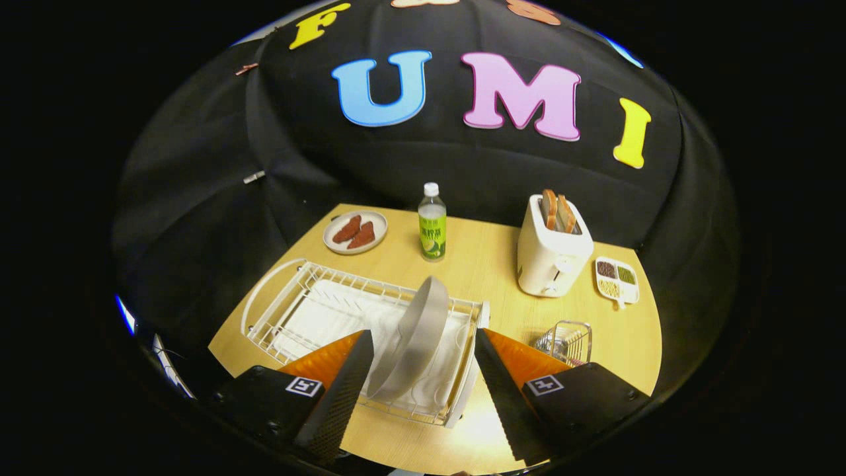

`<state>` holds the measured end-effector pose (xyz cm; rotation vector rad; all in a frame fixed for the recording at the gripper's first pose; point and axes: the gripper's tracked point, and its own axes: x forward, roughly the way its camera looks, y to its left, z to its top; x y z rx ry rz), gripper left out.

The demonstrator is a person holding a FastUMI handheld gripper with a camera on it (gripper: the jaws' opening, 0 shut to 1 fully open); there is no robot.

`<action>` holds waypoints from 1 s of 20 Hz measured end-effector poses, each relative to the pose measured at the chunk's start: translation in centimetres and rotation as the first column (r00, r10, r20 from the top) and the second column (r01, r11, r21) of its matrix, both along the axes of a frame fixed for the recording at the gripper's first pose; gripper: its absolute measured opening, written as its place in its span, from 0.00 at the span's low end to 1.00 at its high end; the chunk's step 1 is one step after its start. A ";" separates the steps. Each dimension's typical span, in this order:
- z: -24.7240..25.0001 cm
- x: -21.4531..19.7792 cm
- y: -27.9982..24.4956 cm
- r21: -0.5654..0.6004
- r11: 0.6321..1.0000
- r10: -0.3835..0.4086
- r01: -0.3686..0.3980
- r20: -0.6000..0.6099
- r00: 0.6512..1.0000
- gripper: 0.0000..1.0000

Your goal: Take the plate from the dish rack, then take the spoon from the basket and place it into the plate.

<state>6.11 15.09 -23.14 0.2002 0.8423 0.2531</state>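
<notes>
One light wooden table (pixel 489 264) carries everything, set against the black cloth wall. Largest on it is the white wire dish rack (pixel 304 311) with its white drip tray, lying at the near left; a grey round plate (pixel 416 334) stands on edge in the rack's right end, tilted a little to the right. The gripper (pixel 418 390) hangs over that end with its fingers spread wide, one to each side of the plate's lower rim and neither pressing on it. Farther back on the right stands a white toaster (pixel 552 258) with two brown slices of toast in its slots. Near right, just beyond the right finger, sits a small wire basket (pixel 567 342); what lies in it is too small to tell. Far centre stands a green-labelled plastic bottle (pixel 432 221), left of it a beige plate of reddish-brown pieces (pixel 355 232), and right of the toaster a small white divided dish of grains (pixel 617 279).
</notes>
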 end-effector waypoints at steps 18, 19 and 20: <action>-5.7 1.5 0.3 -0.238 0.970 -0.114 0.054 -0.246 0.962 0.34; -5.2 1.8 0.3 -0.260 0.965 -0.103 0.041 -0.231 0.968 0.34; -4.8 2.1 0.3 -0.285 0.958 -0.092 0.028 -0.215 0.972 0.33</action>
